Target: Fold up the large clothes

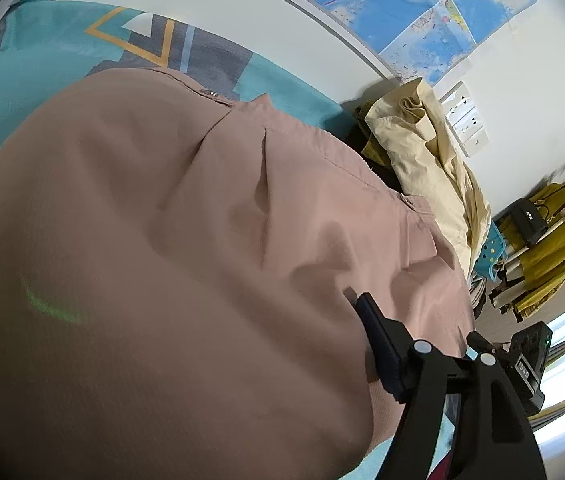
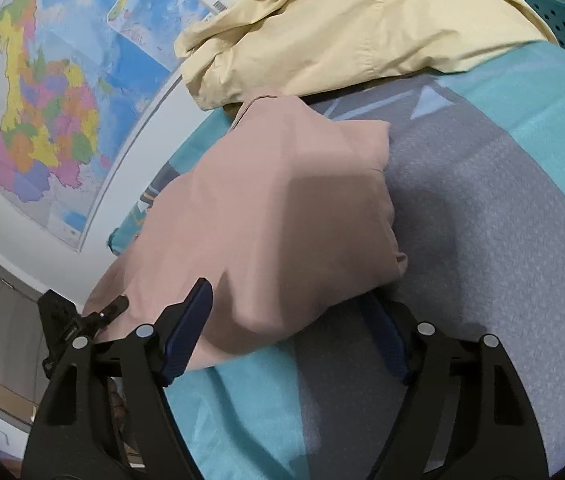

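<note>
Soft, limp pink garment [image 2: 282, 208] lying on the teal bed cover [image 2: 542, 92] beside a cream garment [image 2: 342, 32], its near fold between the spread right gripper [image 2: 290, 316]; best pinched at hem or corner; left gripper's [image 1: 414, 364] state unclear.

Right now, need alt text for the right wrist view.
A dusty-pink garment lies bunched on a teal and grey bedspread, its near edge between the open fingers of the right gripper. A cream garment is heaped behind it, with a colourful map on the wall at left.
</note>
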`<act>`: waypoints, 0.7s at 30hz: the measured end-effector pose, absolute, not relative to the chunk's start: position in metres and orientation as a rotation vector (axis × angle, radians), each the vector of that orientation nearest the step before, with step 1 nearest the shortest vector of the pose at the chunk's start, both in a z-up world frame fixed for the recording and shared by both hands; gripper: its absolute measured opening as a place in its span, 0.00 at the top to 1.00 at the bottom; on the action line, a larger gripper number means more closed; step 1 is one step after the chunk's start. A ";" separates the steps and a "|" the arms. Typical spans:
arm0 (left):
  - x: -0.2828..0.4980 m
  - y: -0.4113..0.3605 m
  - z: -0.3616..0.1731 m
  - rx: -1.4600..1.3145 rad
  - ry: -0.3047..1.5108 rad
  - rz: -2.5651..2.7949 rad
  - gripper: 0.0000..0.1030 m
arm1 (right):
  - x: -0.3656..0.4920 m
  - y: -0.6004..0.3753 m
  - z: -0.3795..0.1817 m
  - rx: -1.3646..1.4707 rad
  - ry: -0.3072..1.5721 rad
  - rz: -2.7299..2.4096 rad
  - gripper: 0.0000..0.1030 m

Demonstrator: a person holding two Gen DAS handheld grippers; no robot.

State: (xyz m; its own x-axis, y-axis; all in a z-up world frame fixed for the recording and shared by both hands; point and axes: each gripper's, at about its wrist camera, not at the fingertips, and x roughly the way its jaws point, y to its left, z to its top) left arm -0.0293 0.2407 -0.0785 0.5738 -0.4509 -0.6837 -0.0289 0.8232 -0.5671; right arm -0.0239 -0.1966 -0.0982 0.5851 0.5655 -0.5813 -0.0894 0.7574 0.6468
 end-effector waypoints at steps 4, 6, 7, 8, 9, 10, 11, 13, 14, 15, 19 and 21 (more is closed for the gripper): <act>-0.028 0.239 -0.078 -0.557 0.937 -0.261 0.30 | -0.009 -0.177 -0.099 0.563 0.848 0.424 0.18; -0.026 0.239 -0.078 -0.553 0.941 -0.257 0.30 | 0.003 -0.168 -0.102 0.573 0.830 0.445 0.18; -0.025 0.239 -0.077 -0.556 0.940 -0.255 0.28 | 0.008 -0.165 -0.102 0.576 0.826 0.462 0.18; -0.024 0.238 -0.077 -0.556 0.939 -0.256 0.27 | 0.015 -0.161 -0.103 0.597 0.814 0.490 0.18; -0.022 0.237 -0.076 -0.556 0.940 -0.257 0.24 | 0.022 -0.160 -0.103 0.628 0.796 0.520 0.18; -0.021 0.236 -0.076 -0.557 0.941 -0.254 0.22 | 0.026 -0.159 -0.104 0.654 0.785 0.537 0.18; -0.019 0.235 -0.076 -0.556 0.943 -0.247 0.21 | 0.032 -0.161 -0.106 0.717 0.752 0.572 0.18; -0.013 0.231 -0.075 -0.532 0.950 -0.231 0.19 | 0.038 -0.152 -0.108 0.693 0.761 0.578 0.19; -0.010 0.229 -0.075 -0.521 0.949 -0.226 0.18 | 0.041 -0.142 -0.105 0.611 0.799 0.561 0.19; -0.008 0.227 -0.075 -0.511 0.946 -0.223 0.18 | 0.041 -0.138 -0.105 0.589 0.799 0.561 0.19; -0.005 0.222 -0.075 -0.447 0.942 -0.176 0.32 | 0.049 -0.136 -0.106 0.625 0.813 0.573 0.34; -0.004 0.223 -0.075 -0.431 0.943 -0.149 0.37 | 0.057 -0.144 -0.113 0.718 0.833 0.590 0.47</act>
State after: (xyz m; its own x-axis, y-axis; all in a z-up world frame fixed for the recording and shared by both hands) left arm -0.0037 0.2230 -0.0748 0.5847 -0.3089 -0.7501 -0.0619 0.9050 -0.4210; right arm 0.0572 -0.1443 -0.1133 0.5434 0.7104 -0.4473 -0.1856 0.6213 0.7612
